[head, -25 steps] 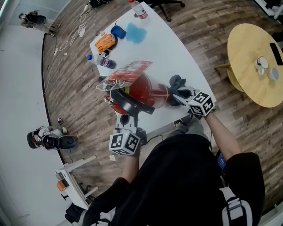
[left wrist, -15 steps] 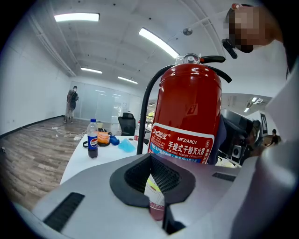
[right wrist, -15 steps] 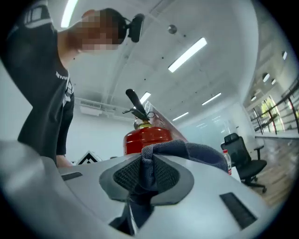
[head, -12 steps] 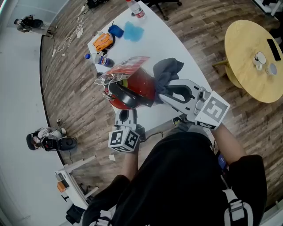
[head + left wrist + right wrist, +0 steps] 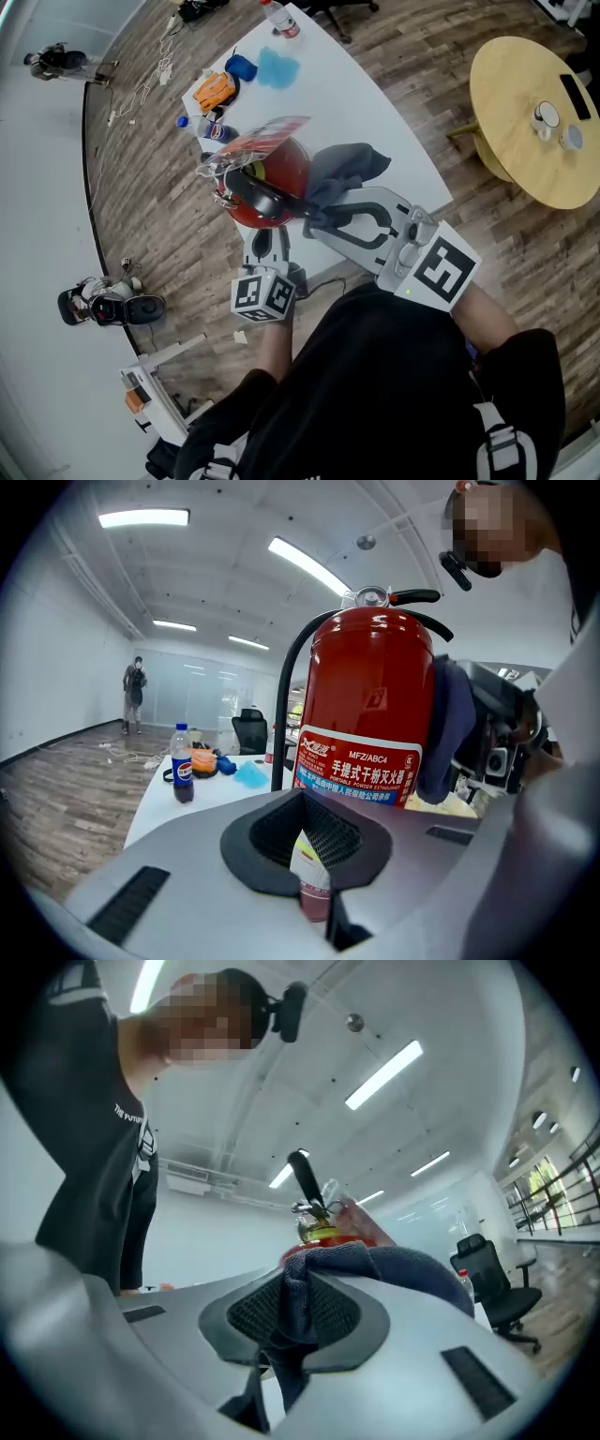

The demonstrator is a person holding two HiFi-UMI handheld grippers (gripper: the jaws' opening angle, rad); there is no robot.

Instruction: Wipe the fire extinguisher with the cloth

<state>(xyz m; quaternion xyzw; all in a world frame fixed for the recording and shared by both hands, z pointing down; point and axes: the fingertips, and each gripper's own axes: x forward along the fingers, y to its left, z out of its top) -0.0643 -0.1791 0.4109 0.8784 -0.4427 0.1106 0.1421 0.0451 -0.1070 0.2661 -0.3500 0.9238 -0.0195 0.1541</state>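
A red fire extinguisher (image 5: 274, 180) stands upright on the white table (image 5: 375, 122), with a black handle and hose and a plastic-covered tag at its top. My left gripper (image 5: 266, 246) sits at its foot, shut, with a thin white-and-red tag piece (image 5: 313, 874) pinched between the jaws. My right gripper (image 5: 317, 217) is shut on a dark grey-blue cloth (image 5: 342, 167). The cloth lies against the upper right side of the extinguisher (image 5: 375, 705). In the right gripper view the cloth (image 5: 394, 1269) bunches over the jaws and hides most of the red body (image 5: 323, 1232).
A cola bottle (image 5: 212, 131), an orange item (image 5: 214, 91), a blue object (image 5: 241, 67), a light blue cloth (image 5: 278, 66) and a water bottle (image 5: 279, 19) lie at the table's far end. A round wooden table (image 5: 534, 112) stands at the right. Camera gear sits on the floor (image 5: 108, 300).
My right gripper has risen with the cloth from table level beside the extinguisher up to its upper side. The left gripper and the extinguisher have stayed put.
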